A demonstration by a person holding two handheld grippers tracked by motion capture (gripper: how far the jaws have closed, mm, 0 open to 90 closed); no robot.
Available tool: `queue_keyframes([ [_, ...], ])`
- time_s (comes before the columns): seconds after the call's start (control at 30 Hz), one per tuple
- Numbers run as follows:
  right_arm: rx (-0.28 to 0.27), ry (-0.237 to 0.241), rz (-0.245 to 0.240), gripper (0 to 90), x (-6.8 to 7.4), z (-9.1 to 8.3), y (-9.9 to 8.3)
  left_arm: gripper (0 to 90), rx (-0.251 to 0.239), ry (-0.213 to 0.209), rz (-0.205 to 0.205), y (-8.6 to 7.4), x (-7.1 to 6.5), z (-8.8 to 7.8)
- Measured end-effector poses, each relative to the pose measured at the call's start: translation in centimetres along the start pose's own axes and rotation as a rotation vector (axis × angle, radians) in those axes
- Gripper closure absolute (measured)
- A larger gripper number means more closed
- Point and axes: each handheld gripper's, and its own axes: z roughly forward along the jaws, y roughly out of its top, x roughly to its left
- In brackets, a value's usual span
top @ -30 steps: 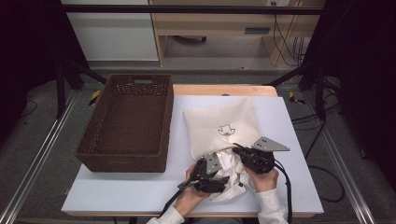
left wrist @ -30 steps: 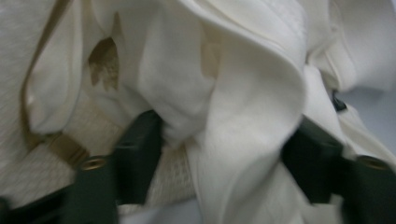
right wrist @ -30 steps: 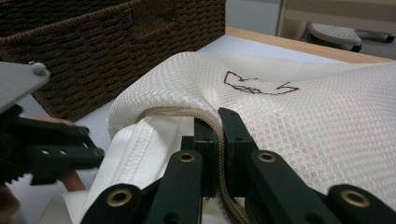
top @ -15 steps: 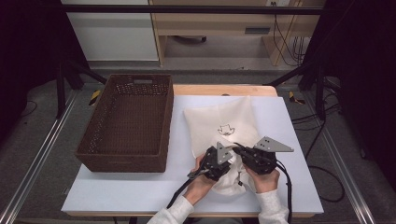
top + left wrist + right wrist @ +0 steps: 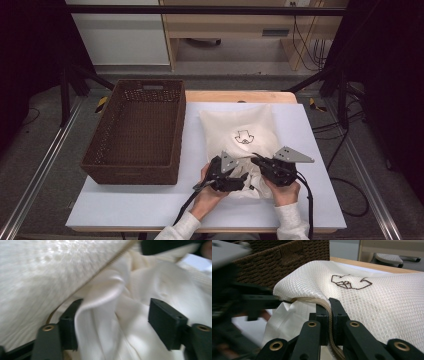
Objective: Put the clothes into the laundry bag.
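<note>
Both forearms come in from the bottom edge of the high view, white sleeves, wrists close together at the near end of the white mesh bag (image 5: 240, 132), which lies on the worktop (image 5: 310, 200) just right of the brown basket (image 5: 137, 130).

Left hand-held gripper (image 5: 239, 179): the hand grips it from below and behind, and it points right and slightly away, toward the other one. Its jaws have just been opening and now stand wide apart. In the left gripper view (image 5: 112, 322) the loose white cloth (image 5: 117, 315) at the bag's mouth bulges up between the two pads, but neither pad presses on it, so nothing is held. Blurred mesh and the tan zipper (image 5: 110, 263) run across the upper left.

Right hand-held gripper (image 5: 256, 161): the hand is wrapped round the body from below, grey plate on top, jaws pointing left and a bit away, to the bag's near edge. In the right gripper view (image 5: 329, 315) the jaws are fully closed, pinching the tan zipper edge (image 5: 325, 306) of the bag and lifting the mesh into a small ridge. The bag's brown logo (image 5: 350, 281) sits just beyond; the basket is behind at upper left, and the left hand-held gripper is a dark blur at the left.

The two tips are near each other, not touching.
</note>
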Motion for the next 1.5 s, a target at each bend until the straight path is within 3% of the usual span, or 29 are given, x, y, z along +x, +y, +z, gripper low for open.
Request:
queue_keyframes([
  [0.07,-0.001,-0.001,-0.004,86.8,0.0,0.0,0.0,26.5,-0.005,-0.008,0.023,-0.5,-0.4,-1.2],
  [0.17,0.001,-0.001,-0.007,86.7,0.0,0.1,-0.1,26.2,0.027,-0.024,0.031,-1.6,-0.9,-1.7],
  [0.23,0.004,0.002,-0.008,86.7,0.0,0.1,-0.1,28.2,0.055,-0.027,0.033,-2.4,-1.0,-1.1],
  [0.33,0.010,0.001,-0.012,86.7,0.1,0.3,-0.1,31.5,0.100,-0.046,-0.011,-3.1,-1.1,0.9],
  [0.4,0.013,0.000,-0.013,86.7,0.1,0.4,-0.2,40.8,0.093,-0.038,-0.006,-3.2,-1.5,1.8],
  [0.47,0.017,0.003,-0.011,86.8,0.1,0.4,-0.2,56.7,0.099,-0.012,0.011,-2.7,-1.9,2.1],
  [0.57,0.019,0.006,-0.007,86.8,0.1,0.5,-0.2,77.3,0.097,-0.022,0.032,-2.0,-2.1,2.2],
  [0.7,0.013,0.007,-0.007,86.8,0.0,0.3,-0.1,80.0,0.048,-0.019,0.067,-0.3,-2.5,2.2],
  [0.83,-0.001,0.003,0.008,86.8,-0.2,0.1,0.0,80.0,0.032,0.003,0.065,1.6,-2.2,3.6],
  [0.97,-0.005,-0.008,0.019,86.8,-0.4,-0.2,0.0,79.2,0.030,0.047,0.084,1.7,-1.7,5.8],
  [1.03,0.000,-0.016,0.023,86.8,-0.7,-0.3,0.0,76.9,0.044,0.027,0.051,1.1,-0.9,6.9],
  [1.1,-0.002,-0.020,0.040,86.8,-0.9,-0.3,-0.1,73.1,0.026,-0.001,0.023,0.6,-0.5,6.9],
  [1.17,-0.005,-0.018,0.044,86.8,-1.0,-0.4,-0.2,64.6,0.030,-0.025,0.021,0.4,-0.5,6.3],
  [1.23,-0.005,-0.015,0.043,86.8,-1.0,-0.3,-0.2,46.8,0.036,-0.046,0.021,0.5,-0.7,5.2],
  [1.3,0.000,-0.022,0.035,86.8,-0.9,-0.3,-0.2,34.9,0.029,-0.046,0.029,0.6,-0.9,3.5],
  [1.37,-0.002,-0.020,0.037,86.7,-0.9,-0.3,-0.2,29.7,0.024,-0.039,0.050,0.6,-1.0,1.5],
  [1.43,-0.001,-0.018,0.030,86.7,-1.0,-0.4,-0.2,29.4,0.023,0.001,0.083,0.3,-0.8,-0.3],
  [1.5,-0.005,-0.019,0.034,86.7,-0.9,-0.4,-0.2,29.9,0.031,0.018,0.077,-0.4,-0.3,-1.4],
])
